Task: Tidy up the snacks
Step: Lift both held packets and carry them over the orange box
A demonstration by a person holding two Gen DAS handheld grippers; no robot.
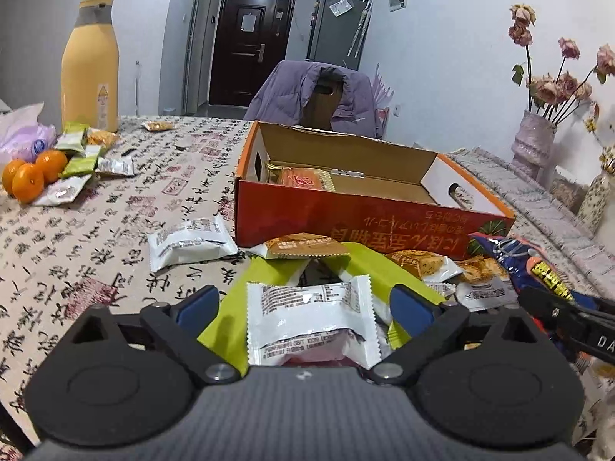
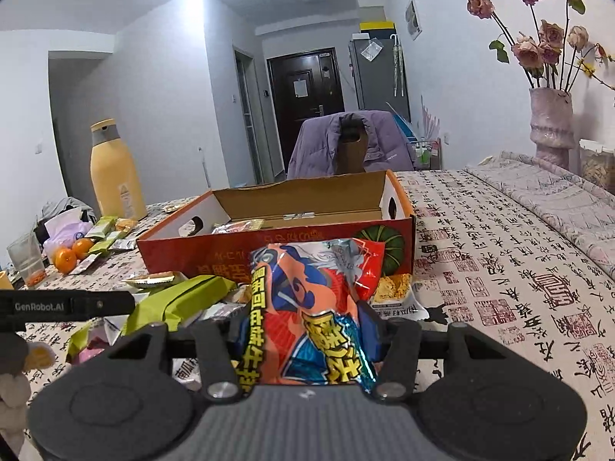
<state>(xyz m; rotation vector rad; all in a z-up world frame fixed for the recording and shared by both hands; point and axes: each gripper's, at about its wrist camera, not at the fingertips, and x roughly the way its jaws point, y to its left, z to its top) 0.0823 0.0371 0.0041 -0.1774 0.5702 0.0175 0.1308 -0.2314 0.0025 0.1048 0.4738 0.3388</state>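
Note:
An open red-orange cardboard box (image 1: 369, 213) stands mid-table with a few snack packs inside; it also shows in the right wrist view (image 2: 230, 247). My left gripper (image 1: 305, 301) is open, its blue pads either side of a white snack packet (image 1: 311, 317) lying on a lime-green pack (image 1: 269, 272). My right gripper (image 2: 303, 326) is shut on a red-and-blue snack bag (image 2: 311, 307) and holds it up in front of the box. Several loose snack packets (image 1: 423, 265) lie before the box. The right gripper shows at the right edge of the left wrist view (image 1: 569, 317).
A yellow bottle (image 1: 91, 65) stands at the far left, with oranges (image 1: 29, 180) and small packets (image 1: 82, 161) near it. A vase of dried roses (image 2: 551, 126) stands at the right edge. A chair with a purple jacket (image 1: 311, 96) is behind the table.

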